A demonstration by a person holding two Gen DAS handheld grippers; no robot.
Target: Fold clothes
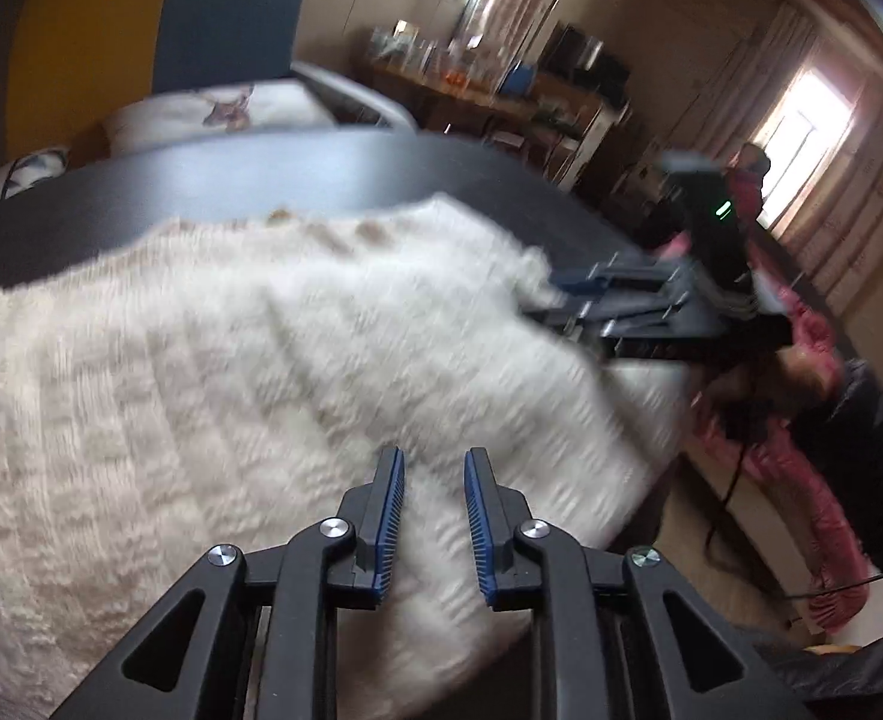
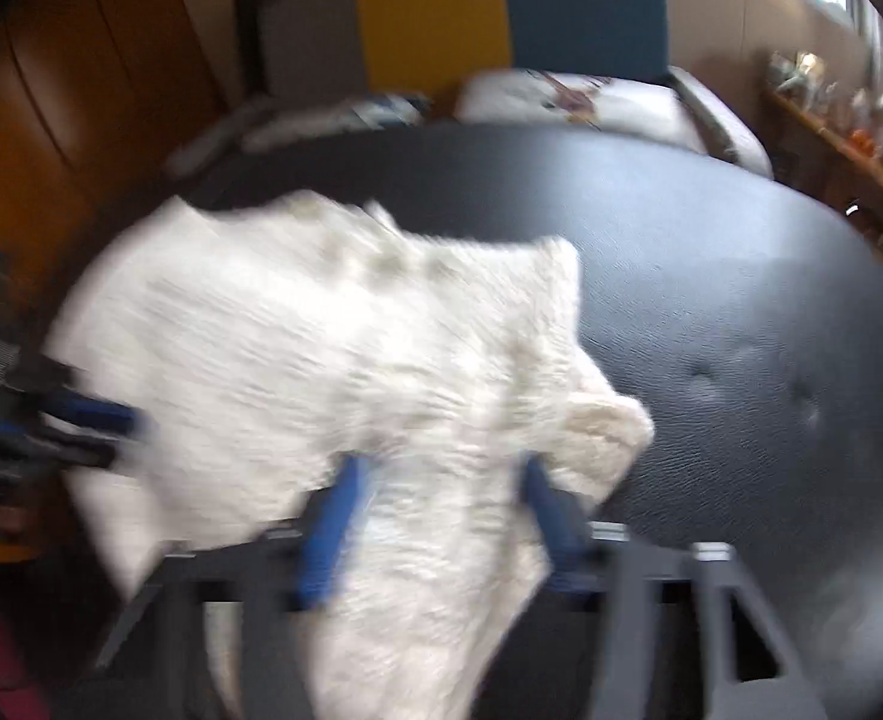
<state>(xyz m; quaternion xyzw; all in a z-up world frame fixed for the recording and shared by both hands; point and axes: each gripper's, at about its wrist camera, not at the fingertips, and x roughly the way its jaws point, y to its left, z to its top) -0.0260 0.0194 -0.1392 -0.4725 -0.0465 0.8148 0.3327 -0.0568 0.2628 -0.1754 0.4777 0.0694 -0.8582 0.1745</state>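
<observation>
- Left wrist view: a white fluffy garment [image 1: 249, 360] is spread over a dark desk [image 1: 321, 168].
- Left tongs [image 1: 434, 516]: held over the garment's near part; a gap is seen between the blue pads, no fabric pinched, released.
- Right tongs [image 1: 567, 294]: seen blurred at the garment's far right edge.
- Right wrist view: the garment [image 2: 333, 348] is laid on the desk's [image 2: 711, 300] left part, one flap hanging toward the camera.
- Right tongs [image 2: 441, 480]: the flap is seen between the blue pads; whether it is clenched cannot be told through the blur.
- Left tongs [image 2: 105, 426]: at the garment's left edge.
- A yellow-and-teal chair [image 2: 501, 18] is seen behind the desk.
</observation>
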